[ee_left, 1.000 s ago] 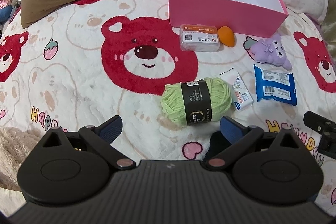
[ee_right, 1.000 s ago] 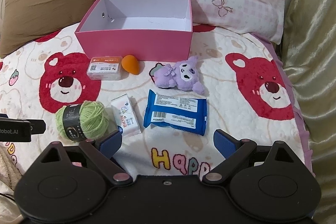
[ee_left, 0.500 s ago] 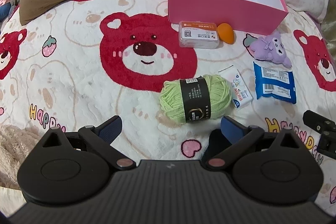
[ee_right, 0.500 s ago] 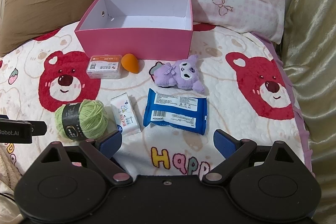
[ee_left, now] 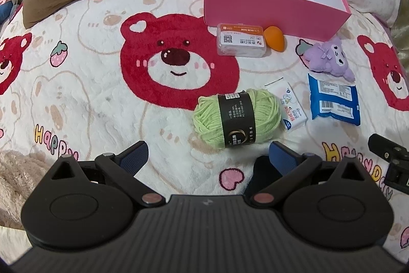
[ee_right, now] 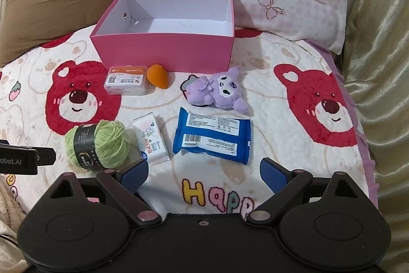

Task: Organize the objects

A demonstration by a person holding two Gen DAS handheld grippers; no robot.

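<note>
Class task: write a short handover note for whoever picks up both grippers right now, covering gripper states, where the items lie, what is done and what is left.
Left gripper: open, holding nothing, nearest the green yarn.
Right gripper: open, holding nothing, facing the blue wipes pack.
Pink box: nothing inside.
On the blanket: clear case and orange sponge just in front of the box, purple plush, tissue pack between yarn and wipes.
Done: nothing boxed yet.
Left: presumably all six items go into the box.
</note>
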